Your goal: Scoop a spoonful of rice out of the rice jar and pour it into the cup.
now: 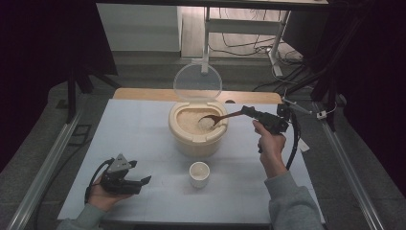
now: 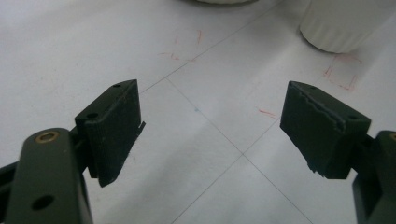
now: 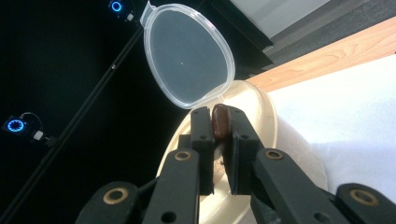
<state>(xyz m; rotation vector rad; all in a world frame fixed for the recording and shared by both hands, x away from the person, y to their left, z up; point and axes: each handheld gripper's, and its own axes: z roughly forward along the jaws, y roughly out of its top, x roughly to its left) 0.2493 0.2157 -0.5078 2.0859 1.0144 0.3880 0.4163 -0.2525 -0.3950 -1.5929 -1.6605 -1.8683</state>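
While the cream rice container [image 1: 197, 129] stands near the middle of the white table [image 1: 134, 143] with its clear hinged lid [image 1: 197, 82] tipped up behind it, the right gripper [image 1: 249, 111] reaches in from the container's right side and is clamped on the handle of a brown wooden spoon [image 1: 221, 117], whose bowl sits in the rice [image 1: 191, 120] inside the open mouth. A small white ribbed cup [image 1: 199, 173] stands just in front of the container, apart from it, and nothing lies between the two. The left gripper [image 1: 139, 182] rests low on the table well to the front left of the container, held in the person's left hand [image 1: 103, 194], its jaws spread wide with nothing between them. From above, the spoon's whole length and the rice under it are plain; the right gripper view instead looks along the closed jaws, where the rounded end of the spoon [image 3: 220, 121] is pinched between the pads, the container's rim [image 3: 261, 100] curves behind them and the lid [image 3: 189, 53] rises against a dark background. The left gripper view shows the bare table [image 2: 205, 121] marked with thin lines and faint red scribbles between its parted pads [image 2: 116, 126], with the base of the cup [image 2: 343, 25] at the upper right edge.
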